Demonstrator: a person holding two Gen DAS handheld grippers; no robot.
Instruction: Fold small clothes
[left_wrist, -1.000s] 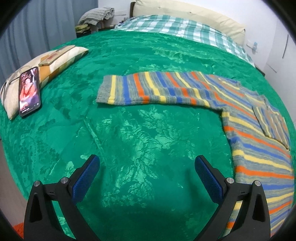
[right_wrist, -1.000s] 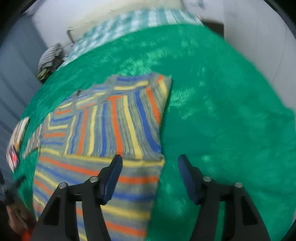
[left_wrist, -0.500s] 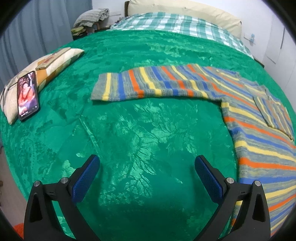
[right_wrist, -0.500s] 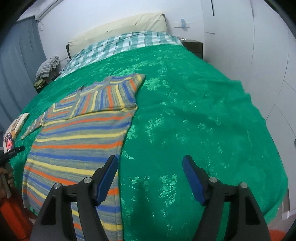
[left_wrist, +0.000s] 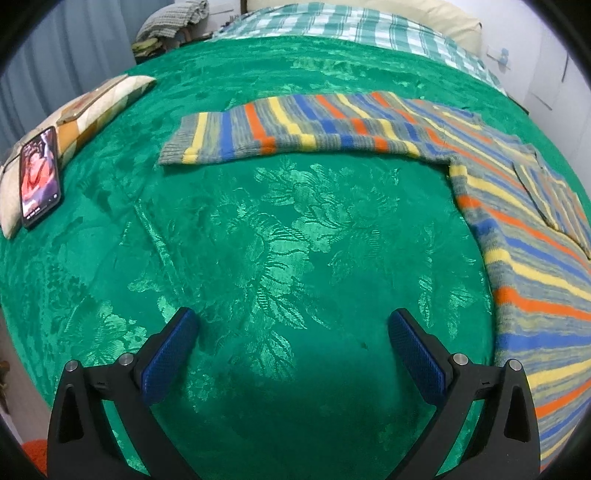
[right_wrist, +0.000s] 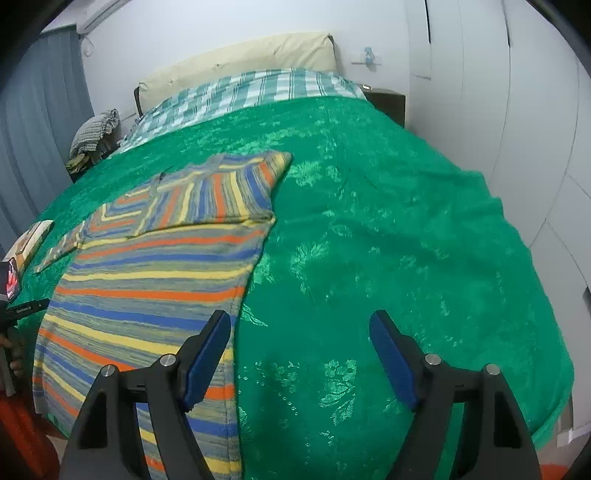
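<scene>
In the left wrist view, a phone (left_wrist: 40, 176) with a lit screen lies at nine o'clock on a patterned cushion (left_wrist: 92, 107) at the bed's edge; one phone, one cushion. A grey curtain (left_wrist: 74, 48) hangs behind them at ten o'clock, and a heap of folded cloth (left_wrist: 170, 20) sits near eleven. The green bedspread (left_wrist: 266, 240) fills the middle, bare between the fingers of the left gripper (left_wrist: 291, 332), whose jaws stand wide apart with nothing in them. The one striped sweater (left_wrist: 517, 229) lies flat from twelve to four o'clock, one sleeve (left_wrist: 288, 129) stretched out towards ten o'clock, the other folded across the body. A checked sheet (left_wrist: 351, 26) and one cream pillow (left_wrist: 424, 14) lie at twelve.

In the right wrist view the sweater (right_wrist: 147, 288) covers seven to eleven o'clock, with the folded sleeve (right_wrist: 221, 192) on top. The right gripper (right_wrist: 301, 328) hangs at six, its jaws opening, holding nothing; its left finger (right_wrist: 207, 354) is over the sweater's side edge, though contact cannot be judged. Only bedspread (right_wrist: 406, 221) shows between the fingers. White cupboard doors (right_wrist: 517, 92) stand at two o'clock.
</scene>
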